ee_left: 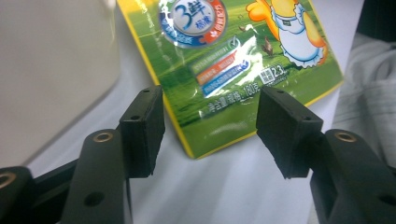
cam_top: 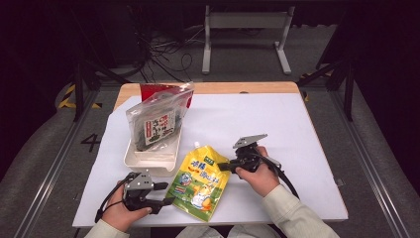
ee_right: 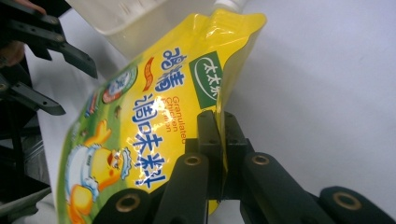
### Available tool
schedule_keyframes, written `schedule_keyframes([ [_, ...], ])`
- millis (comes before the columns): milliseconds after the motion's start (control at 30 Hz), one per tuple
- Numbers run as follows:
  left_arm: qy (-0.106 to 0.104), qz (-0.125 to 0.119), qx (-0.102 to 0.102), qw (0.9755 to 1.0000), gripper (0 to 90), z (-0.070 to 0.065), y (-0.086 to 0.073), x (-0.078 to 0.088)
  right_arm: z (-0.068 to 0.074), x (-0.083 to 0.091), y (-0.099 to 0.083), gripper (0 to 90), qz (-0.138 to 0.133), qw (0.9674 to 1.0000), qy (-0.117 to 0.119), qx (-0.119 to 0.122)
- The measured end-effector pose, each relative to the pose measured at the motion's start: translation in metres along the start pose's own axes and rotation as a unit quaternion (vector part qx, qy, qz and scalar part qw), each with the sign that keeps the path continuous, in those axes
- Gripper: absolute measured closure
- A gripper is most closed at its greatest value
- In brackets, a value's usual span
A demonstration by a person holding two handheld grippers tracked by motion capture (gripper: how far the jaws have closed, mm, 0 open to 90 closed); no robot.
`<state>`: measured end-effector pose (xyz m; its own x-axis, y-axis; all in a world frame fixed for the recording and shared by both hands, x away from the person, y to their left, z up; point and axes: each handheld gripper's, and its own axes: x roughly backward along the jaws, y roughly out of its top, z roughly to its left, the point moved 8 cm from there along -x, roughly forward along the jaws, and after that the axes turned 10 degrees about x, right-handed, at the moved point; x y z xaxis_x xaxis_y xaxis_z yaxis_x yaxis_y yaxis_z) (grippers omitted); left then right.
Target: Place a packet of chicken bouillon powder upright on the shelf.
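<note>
Here, glossy yellow-green spouted pouch (cam_top: 200,182), duck cartoon.

We see a yellow-green spouted pouch (cam_top: 200,181), duck printed, one edge lifted, lying on the white table (cam_top: 277,124), beside a tray (cam_top: 148,157).

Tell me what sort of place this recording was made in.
Most likely a lab or recording workspace, not a kitchen: the white-topped table stands among dark frame legs, loose cables trail on the grey floor behind, and a number is marked on the floor.
</note>
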<state>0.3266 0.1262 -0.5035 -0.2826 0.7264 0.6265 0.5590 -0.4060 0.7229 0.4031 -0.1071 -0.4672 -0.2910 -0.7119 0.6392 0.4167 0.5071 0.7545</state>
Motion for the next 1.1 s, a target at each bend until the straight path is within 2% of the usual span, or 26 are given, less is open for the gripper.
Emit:
schedule_keyframes([
  [33,0.0,0.0,0.0,1.0,40.6,0.0,0.0,0.0,0.0,0.0,0.0,89.5,0.0,1.0,0.0,0.0],
  [100,-0.009,-0.007,-0.001,0.9999,38.3,-0.005,0.003,0.001,0.002,0.014,0.007,89.5,-0.016,0.9998,-0.006,0.01],
  [167,-0.009,-0.01,-0.012,0.9998,36.8,-0.01,0.006,0.003,0.004,0.023,0.012,89.6,-0.028,0.9993,-0.011,0.022],
  [333,-0.003,-0.041,-0.032,0.9986,30.7,-0.016,0.02,0.008,0.016,0.049,0.029,89.6,-0.062,0.9963,-0.017,0.058],
  [400,-0.002,-0.05,-0.034,0.9982,30.3,-0.017,0.023,0.01,0.023,0.061,0.036,89.6,-0.075,0.9936,-0.023,0.081],
  [433,-0.002,-0.05,-0.034,0.9982,30.2,-0.017,0.023,0.01,0.023,0.061,0.036,89.6,-0.075,0.9936,-0.023,0.081],
  [567,-0.001,-0.05,-0.038,0.998,30.1,-0.017,0.025,0.009,0.036,0.08,0.046,89.6,-0.092,0.9889,-0.028,0.113],
  [600,-0.002,-0.052,-0.039,0.9979,30.1,-0.017,0.025,0.009,0.042,0.087,0.049,89.6,-0.094,0.9868,-0.029,0.129],
  [700,-0.004,-0.054,-0.037,0.9978,29.9,-0.018,0.027,0.009,0.05,0.094,0.052,89.6,-0.094,0.9835,-0.025,0.153],
  [733,-0.004,-0.054,-0.037,0.9978,29.1,-0.018,0.027,0.009,0.05,0.094,0.052,89.6,-0.094,0.9835,-0.025,0.153],
  [800,-0.003,-0.058,-0.044,0.9973,26.7,-0.021,0.031,0.006,0.055,0.1,0.055,89.6,-0.101,0.98,-0.024,0.17],
  [900,-0.002,-0.065,-0.05,0.9966,24.0,-0.023,0.036,0.004,0.057,0.103,0.057,89.6,-0.104,0.9786,-0.025,0.176],
  [1067,-0.003,-0.084,-0.063,0.9945,19.6,-0.027,0.047,-0.001,0.066,0.106,0.059,89.6,-0.11,0.9757,-0.009,0.189],
  [1100,-0.004,-0.083,-0.066,0.9943,18.3,-0.028,0.048,-0.001,0.069,0.106,0.059,89.6,-0.112,0.974,-0.003,0.197],
])
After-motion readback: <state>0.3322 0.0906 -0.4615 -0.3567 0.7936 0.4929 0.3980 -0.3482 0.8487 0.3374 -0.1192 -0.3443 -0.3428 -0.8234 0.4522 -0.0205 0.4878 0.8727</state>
